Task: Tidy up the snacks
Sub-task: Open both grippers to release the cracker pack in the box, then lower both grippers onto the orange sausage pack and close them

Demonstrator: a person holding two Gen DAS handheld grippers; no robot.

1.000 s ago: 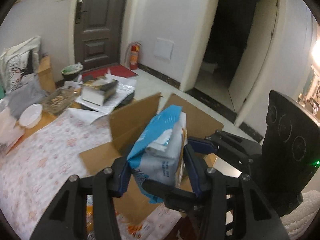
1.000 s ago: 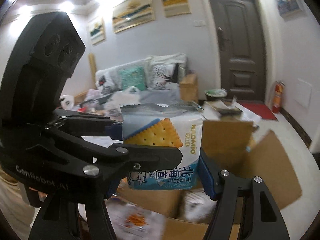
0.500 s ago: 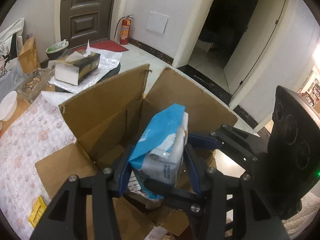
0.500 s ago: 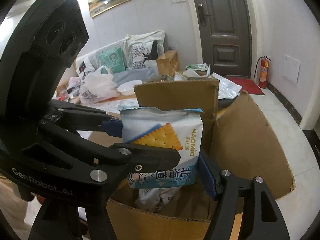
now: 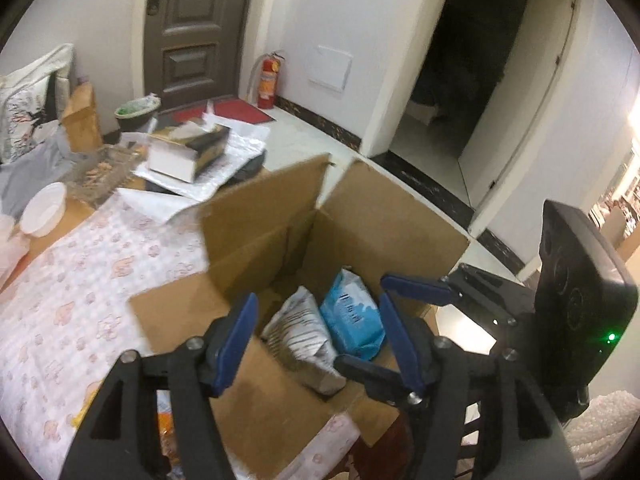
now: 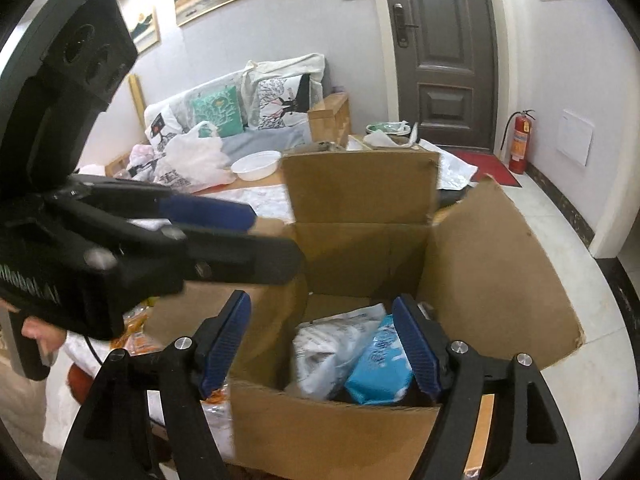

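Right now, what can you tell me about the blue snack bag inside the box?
The blue snack bag is a soft, crinkly plastic packet, bright blue with some white print too blurry to read. It lies tilted inside the open cardboard box, leaning against a silvery-white bag beside it. Nothing grips it: both grippers hang above the box with their jaws opening and nothing between them. Its lower part is hidden behind the box's front wall.

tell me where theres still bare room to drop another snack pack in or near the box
Inside the cardboard box, bare floor shows behind the grey-white packet and blue packet, toward the far wall. The patterned tablecloth left of the box is also bare. The box's near side is crowded with both packets.
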